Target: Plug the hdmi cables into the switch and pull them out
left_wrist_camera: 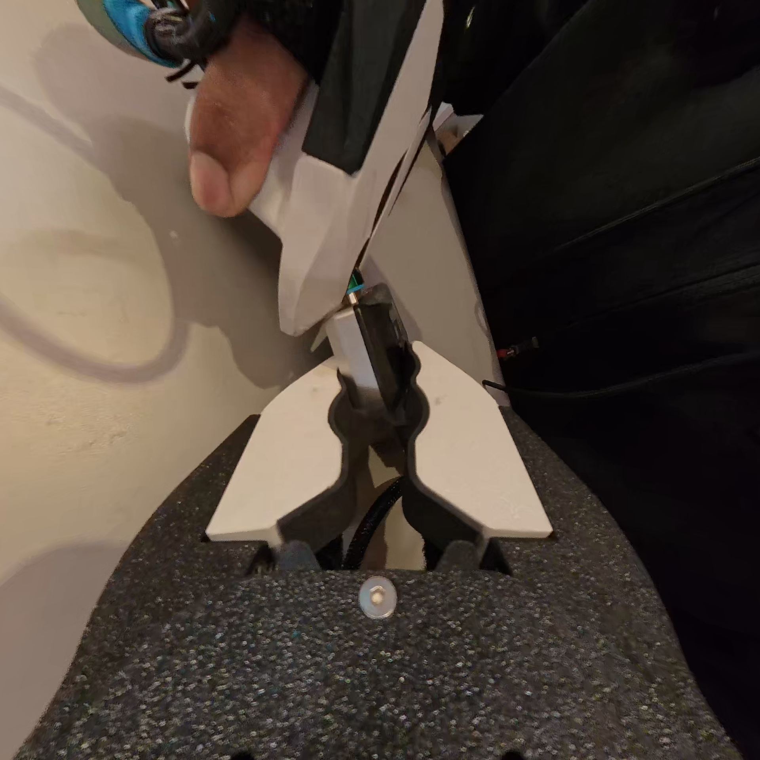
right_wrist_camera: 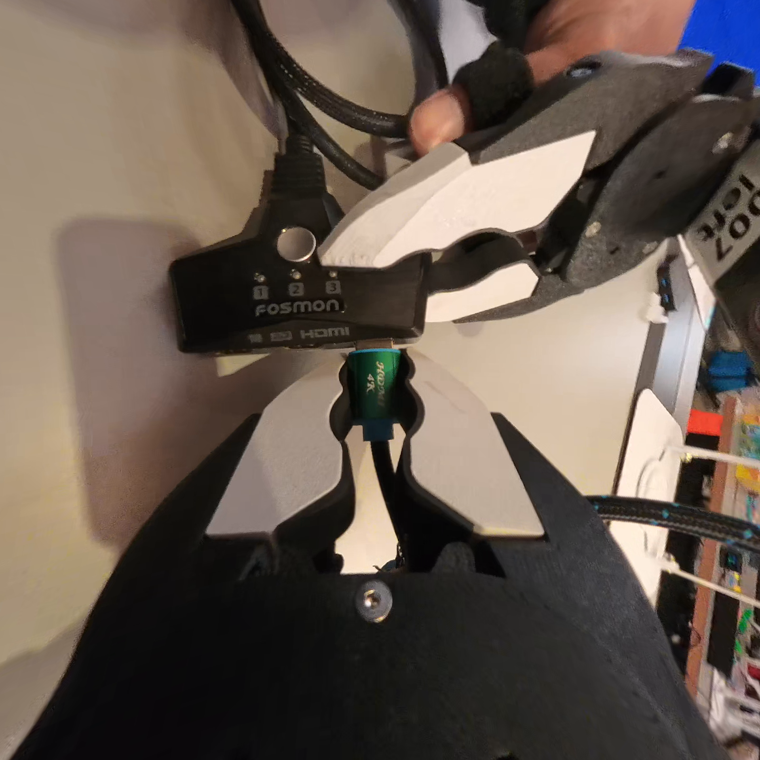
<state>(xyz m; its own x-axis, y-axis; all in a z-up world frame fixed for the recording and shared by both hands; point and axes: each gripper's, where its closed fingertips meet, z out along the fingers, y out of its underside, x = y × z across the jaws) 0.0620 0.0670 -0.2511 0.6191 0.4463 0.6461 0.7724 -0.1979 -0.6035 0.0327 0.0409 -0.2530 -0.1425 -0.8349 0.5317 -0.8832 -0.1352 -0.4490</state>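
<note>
The black HDMI switch (right_wrist_camera: 296, 296) lies flat over the cream table, with a round button and three small lights on top. My right gripper (right_wrist_camera: 372, 386) is shut on a green HDMI plug (right_wrist_camera: 370, 382). The plug's metal tip meets a port on the switch's near edge, and a strip of metal still shows. My left gripper (right_wrist_camera: 411, 283) comes in from the right and is shut on the switch's right end. In the left wrist view, my left gripper (left_wrist_camera: 376, 370) clamps the switch (left_wrist_camera: 353, 349) edge-on, with the right gripper's white fingers (left_wrist_camera: 316, 255) just beyond.
Black braided cables (right_wrist_camera: 329, 115) loop behind the switch, and one runs into its far end. A blue-flecked braided cable (right_wrist_camera: 658, 522) hangs off the table's right edge near cluttered shelves. A blurred grey cable (left_wrist_camera: 123, 370) lies on the table (right_wrist_camera: 103, 164). A person's dark clothing (left_wrist_camera: 617, 288) is close by. The tips of both grippers are at nearly the same place.
</note>
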